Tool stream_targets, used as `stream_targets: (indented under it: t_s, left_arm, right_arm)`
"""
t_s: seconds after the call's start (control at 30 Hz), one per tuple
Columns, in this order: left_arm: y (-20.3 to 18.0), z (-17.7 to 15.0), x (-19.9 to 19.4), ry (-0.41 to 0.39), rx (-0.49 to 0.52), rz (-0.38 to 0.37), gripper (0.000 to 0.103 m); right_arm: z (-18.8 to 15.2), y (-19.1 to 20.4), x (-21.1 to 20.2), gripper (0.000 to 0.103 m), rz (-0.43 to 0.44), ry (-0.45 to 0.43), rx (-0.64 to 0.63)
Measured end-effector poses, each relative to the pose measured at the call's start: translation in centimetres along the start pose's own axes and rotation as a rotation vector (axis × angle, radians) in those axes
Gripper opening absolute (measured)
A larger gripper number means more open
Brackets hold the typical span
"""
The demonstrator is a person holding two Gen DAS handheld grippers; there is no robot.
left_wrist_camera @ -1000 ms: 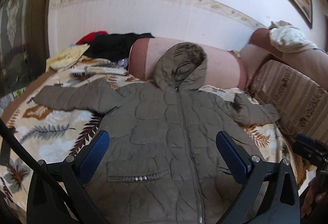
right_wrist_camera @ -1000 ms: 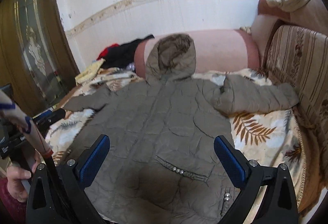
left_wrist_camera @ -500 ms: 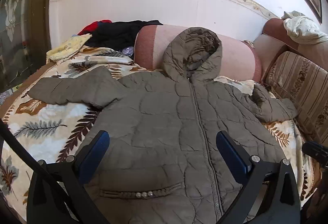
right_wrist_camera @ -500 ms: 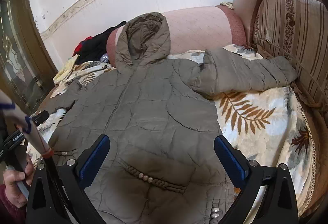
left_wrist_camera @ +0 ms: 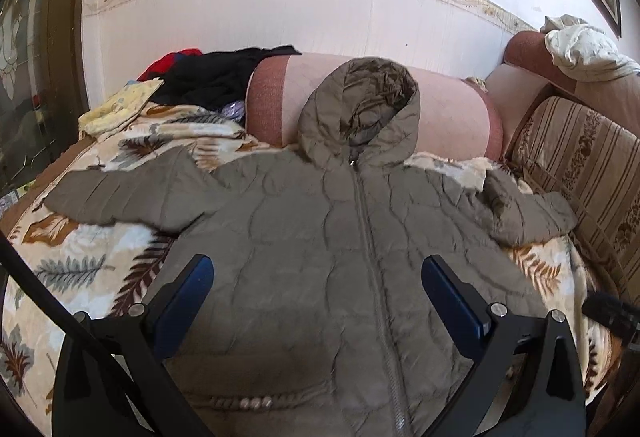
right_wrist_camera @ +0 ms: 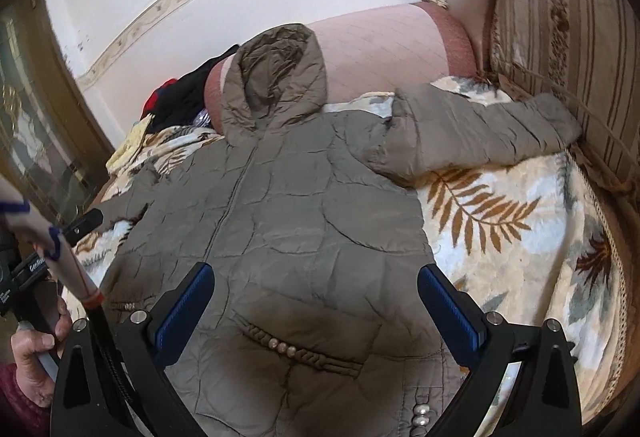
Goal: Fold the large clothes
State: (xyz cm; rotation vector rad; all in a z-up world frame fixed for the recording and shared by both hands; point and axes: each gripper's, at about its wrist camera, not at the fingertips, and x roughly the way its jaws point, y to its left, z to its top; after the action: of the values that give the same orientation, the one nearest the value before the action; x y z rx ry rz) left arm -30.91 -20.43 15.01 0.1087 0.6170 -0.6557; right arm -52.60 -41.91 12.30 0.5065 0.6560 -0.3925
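Observation:
An olive-grey quilted hooded jacket (left_wrist_camera: pixel 320 237) lies flat, front up and zipped, on a leaf-print blanket (left_wrist_camera: pixel 72 261). Its hood (left_wrist_camera: pixel 360 109) rests against a pink bolster (left_wrist_camera: pixel 448 117). One sleeve (left_wrist_camera: pixel 120 197) stretches left, the other (right_wrist_camera: pixel 472 133) right. My left gripper (left_wrist_camera: pixel 316 297) is open and empty above the jacket's lower front. My right gripper (right_wrist_camera: pixel 316 297) is open and empty above the jacket's lower right side (right_wrist_camera: pixel 288 237), near a pocket with pearl beads (right_wrist_camera: pixel 282 347).
Striped sofa cushions (left_wrist_camera: pixel 580 165) line the right side, with a white cloth (left_wrist_camera: pixel 584 49) on top. A pile of black, red and yellow clothes (left_wrist_camera: pixel 200 77) lies at the back left. A glass-paned door (right_wrist_camera: pixel 36 141) stands on the left. The other gripper shows at the left of the right wrist view (right_wrist_camera: pixel 24 269).
Both grippers have moved forward and lower over the jacket, so it fills more of each view. The jacket has not moved. Both stay open.

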Motion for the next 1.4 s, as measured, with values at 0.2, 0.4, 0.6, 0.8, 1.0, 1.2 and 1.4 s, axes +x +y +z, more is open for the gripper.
stream_targets:
  t_s: [0.2, 0.4, 0.6, 0.8, 1.0, 1.2, 1.4]
  left_arm:
    - [-1.4, 0.3, 2.4, 0.013, 0.034, 0.002, 0.103]
    - [-0.8, -1.0, 5.0, 0.108, 0.041, -0.001, 0.103]
    - [0.3, -1.5, 5.6, 0.134, 0.034, -0.003, 0.103]
    - [0.1, -1.5, 5.9, 0.141, 0.036, -0.016, 0.103]
    - [-0.8, -1.9, 6.3, 0.145, 0.100, -0.007, 0.103]
    - [-0.9, -2.2, 7.5, 0.188, 0.079, -0.034, 0.103]
    - [-1.3, -2.1, 8.8, 0.205, 0.066, -0.037, 0.103]
  right_arm:
    - [0.0, -0.8, 0.0, 0.103, -0.015, 0.004, 0.021]
    - [0.7, -2.8, 0.5, 0.103, -0.040, 0.006, 0.051]
    - [3.1, -7.8, 0.6, 0.103, -0.093, -0.029, 0.162]
    - [5.3, -14.9, 0.4, 0.103, -0.188, -0.098, 0.326]
    - [6.0, -19.6, 0.7, 0.103, -0.212, -0.116, 0.469]
    - [6.7, -20.6, 0.9, 0.103, -0.234, -0.120, 0.466]
    - [6.8, -20.8, 1.0, 0.103, -0.231, -0.115, 0.436]
